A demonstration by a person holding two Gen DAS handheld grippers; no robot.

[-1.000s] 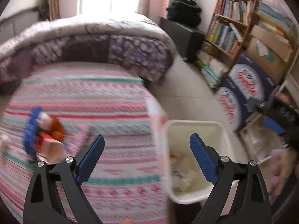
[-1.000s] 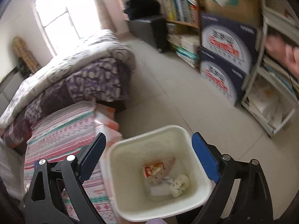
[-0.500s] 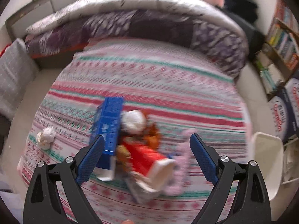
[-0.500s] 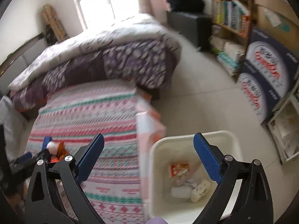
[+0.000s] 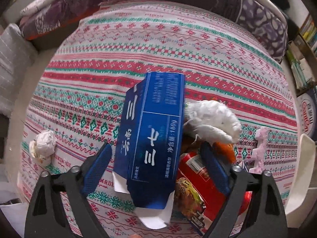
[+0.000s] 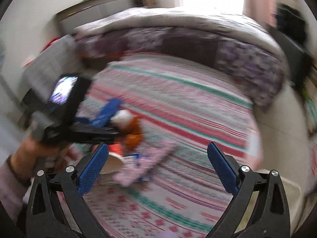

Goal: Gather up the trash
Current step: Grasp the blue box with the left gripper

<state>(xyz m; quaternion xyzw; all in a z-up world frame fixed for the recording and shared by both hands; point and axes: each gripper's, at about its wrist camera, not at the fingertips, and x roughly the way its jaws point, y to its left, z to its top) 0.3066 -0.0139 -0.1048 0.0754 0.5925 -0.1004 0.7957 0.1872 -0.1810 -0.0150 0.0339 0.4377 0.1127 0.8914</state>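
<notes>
Left wrist view: my left claw [image 5: 155, 165] is spread wide, blue carton [image 5: 153, 138] between the fingers, no contact visible. Red packet [image 5: 200, 176] under the right finger, tissue wad [image 5: 212, 122] just beyond. Pickup step; next, close on carton. Right claw [image 6: 157, 169] open, empty, blurred.

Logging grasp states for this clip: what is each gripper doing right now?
Left gripper: open, straddling the blue carton, not clamped on it.
Right gripper: open, holding nothing, above the striped bedspread.
</notes>
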